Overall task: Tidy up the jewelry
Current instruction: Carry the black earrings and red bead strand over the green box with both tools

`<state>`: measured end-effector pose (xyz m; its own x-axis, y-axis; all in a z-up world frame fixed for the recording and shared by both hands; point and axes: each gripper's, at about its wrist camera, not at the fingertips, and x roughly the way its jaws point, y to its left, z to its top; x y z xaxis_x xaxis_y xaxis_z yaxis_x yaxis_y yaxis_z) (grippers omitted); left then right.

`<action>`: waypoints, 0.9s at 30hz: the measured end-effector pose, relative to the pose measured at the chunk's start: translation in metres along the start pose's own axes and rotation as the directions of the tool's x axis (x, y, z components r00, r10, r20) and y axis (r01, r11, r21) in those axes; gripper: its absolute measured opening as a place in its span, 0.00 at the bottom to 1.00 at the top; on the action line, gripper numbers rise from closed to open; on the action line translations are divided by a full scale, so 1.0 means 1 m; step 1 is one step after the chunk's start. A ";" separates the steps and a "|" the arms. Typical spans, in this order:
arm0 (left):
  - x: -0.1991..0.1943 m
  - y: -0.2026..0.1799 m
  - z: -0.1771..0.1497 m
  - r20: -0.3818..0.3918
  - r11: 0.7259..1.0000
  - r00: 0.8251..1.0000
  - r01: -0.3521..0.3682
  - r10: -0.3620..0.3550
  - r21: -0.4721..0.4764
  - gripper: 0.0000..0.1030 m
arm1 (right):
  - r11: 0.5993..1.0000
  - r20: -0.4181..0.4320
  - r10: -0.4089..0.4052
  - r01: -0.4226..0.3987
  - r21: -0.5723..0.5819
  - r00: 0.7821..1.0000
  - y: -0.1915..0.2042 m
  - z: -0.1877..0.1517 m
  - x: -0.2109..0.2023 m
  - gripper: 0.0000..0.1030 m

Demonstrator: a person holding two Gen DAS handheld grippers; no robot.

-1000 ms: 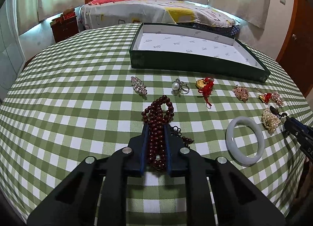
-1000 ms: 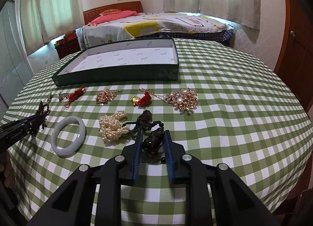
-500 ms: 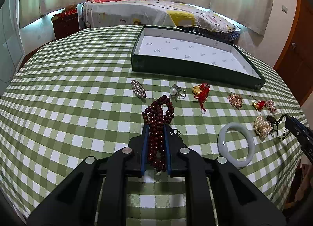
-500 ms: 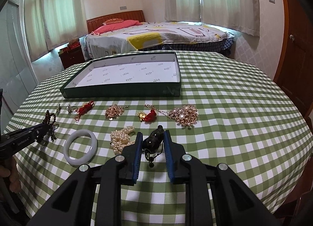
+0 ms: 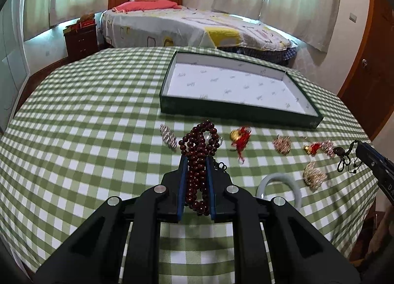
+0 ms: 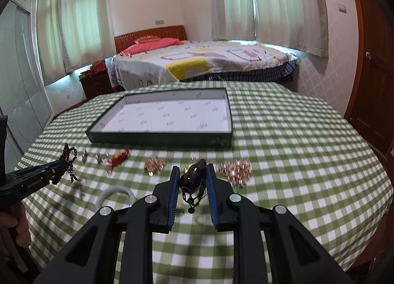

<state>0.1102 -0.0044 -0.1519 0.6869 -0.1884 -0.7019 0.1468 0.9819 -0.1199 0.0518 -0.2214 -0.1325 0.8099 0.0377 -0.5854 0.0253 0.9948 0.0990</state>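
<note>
Left wrist view: left gripper (image 5: pixel 196 161) clamped on dark red bead strand (image 5: pixel 198 153), green tray (image 5: pixel 236 109) beyond its tips, white bangle (image 5: pixel 290 180) just right; right wrist view: right gripper (image 6: pixel 191 173) pinching glossy black pendant (image 6: pixel 193 177), tray (image 6: pixel 160 137) ahead-left, gold cluster (image 6: pixel 235 169) beside right finger.

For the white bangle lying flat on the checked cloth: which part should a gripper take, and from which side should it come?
Best guess: pinch the rim of the white bangle, one finger inside the hole and one outside, coming from above. It lies flat on the tablecloth, so a level approach finds no edge to close on. Its far arc looks freest; the pearl cluster lies close on the right. Both grippers are already full.
</note>
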 end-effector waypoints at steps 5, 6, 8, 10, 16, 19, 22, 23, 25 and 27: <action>-0.005 -0.006 0.021 0.040 1.000 0.999 0.008 -0.009 0.010 0.14 | 1.000 0.048 0.017 -0.018 0.005 0.999 0.001 0.023 0.001 0.22; -0.006 -0.007 0.026 0.049 1.000 0.999 0.010 -0.010 0.013 0.14 | 1.000 0.061 0.023 -0.023 0.005 0.998 0.001 0.030 0.003 0.22; -0.005 -0.010 0.041 0.073 1.000 0.997 0.016 -0.018 0.017 0.14 | 1.000 0.090 0.028 -0.028 0.000 0.996 0.002 0.045 0.007 0.22; -0.004 -0.014 0.056 0.102 1.000 0.995 0.021 -0.023 0.024 0.14 | 0.999 0.115 0.034 -0.034 -0.005 0.993 0.001 0.059 0.012 0.22; 0.014 -0.027 0.105 0.176 0.998 0.984 0.029 -0.038 0.054 0.14 | 0.998 0.180 0.051 -0.047 -0.029 0.982 0.003 0.101 0.035 0.22; 0.037 -0.031 0.127 0.188 0.998 0.981 0.037 -0.045 0.047 0.14 | 0.998 0.194 0.063 -0.056 -0.037 0.979 0.002 0.117 0.053 0.22; 0.070 -0.031 0.135 0.150 0.998 0.987 0.051 -0.054 0.025 0.14 | 0.998 0.158 0.064 -0.059 -0.034 0.985 -0.002 0.117 0.079 0.22; 0.079 -0.031 0.134 0.134 0.998 0.989 0.054 -0.056 0.021 0.14 | 0.998 0.139 0.068 -0.065 -0.027 0.988 -0.004 0.115 0.087 0.22; 0.105 -0.030 0.129 0.078 0.999 0.996 0.047 -0.048 0.016 0.14 | 0.997 0.072 0.072 -0.072 -0.008 0.995 -0.009 0.104 0.111 0.22; 0.121 -0.029 0.123 0.041 0.999 0.998 0.041 -0.042 0.018 0.14 | 0.998 0.022 0.064 -0.064 -0.004 0.998 -0.011 0.094 0.127 0.22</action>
<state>0.2770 -0.0579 -0.1469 0.7088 -0.2300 -0.6668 0.1879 0.9728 -0.1357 0.2093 -0.2361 -0.1324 0.8224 0.0988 -0.5602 -0.0288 0.9908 0.1324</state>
